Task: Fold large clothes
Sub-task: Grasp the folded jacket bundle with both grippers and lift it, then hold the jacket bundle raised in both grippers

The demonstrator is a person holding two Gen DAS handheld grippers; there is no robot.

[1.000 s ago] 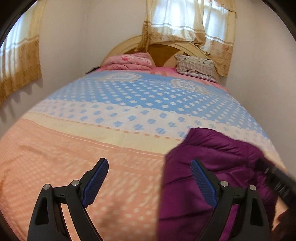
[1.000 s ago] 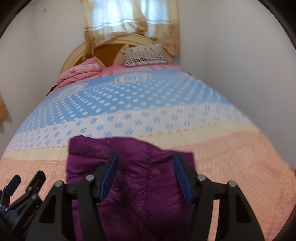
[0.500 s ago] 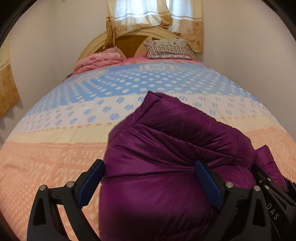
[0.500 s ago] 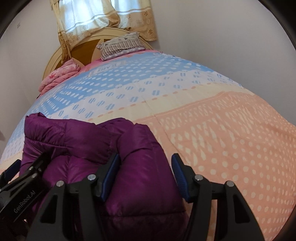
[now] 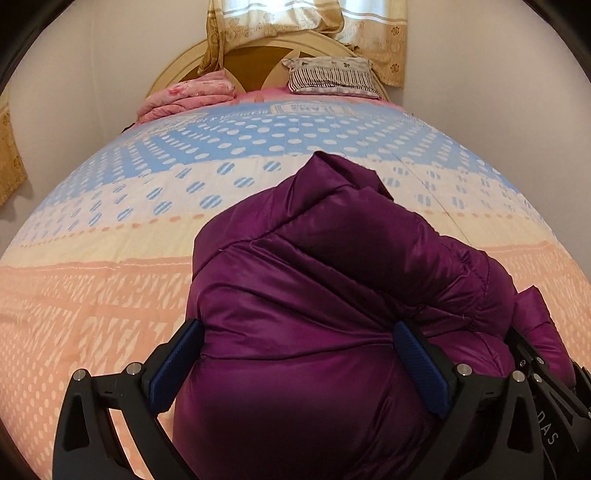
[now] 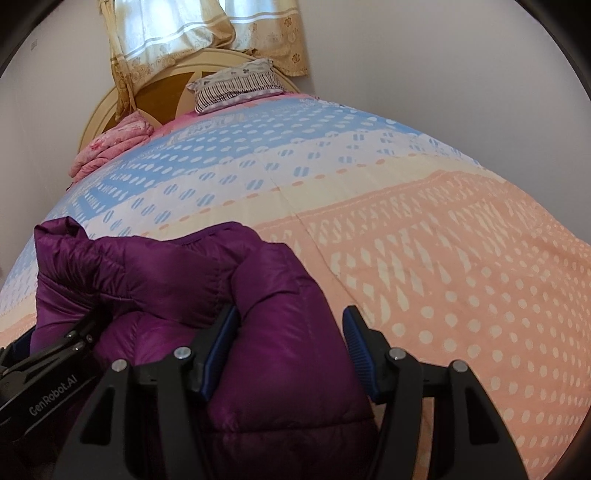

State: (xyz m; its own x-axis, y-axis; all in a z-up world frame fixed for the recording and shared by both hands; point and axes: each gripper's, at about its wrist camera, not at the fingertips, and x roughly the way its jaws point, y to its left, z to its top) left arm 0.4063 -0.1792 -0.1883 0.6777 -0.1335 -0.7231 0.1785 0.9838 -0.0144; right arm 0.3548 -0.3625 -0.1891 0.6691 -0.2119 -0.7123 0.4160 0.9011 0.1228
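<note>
On the dotted bedspread (image 5: 110,295), both hand-held grippers (image 5: 299,365) (image 6: 291,354) straddle the purple jacket (image 5: 332,277), jaws apart.

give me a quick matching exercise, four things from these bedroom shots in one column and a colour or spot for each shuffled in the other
Things:
1. puffer jacket
2. striped pillow
3. folded blanket
4. curtain

Colour or spot:
A. pink, at the headboard's left side
B. cream and gold, hanging above the headboard
C. purple, bunched on the near end of the bed between both grippers' open fingers
D. dark stripes, at the headboard's right side

Pairs: 1-C, 2-D, 3-A, 4-B
</note>
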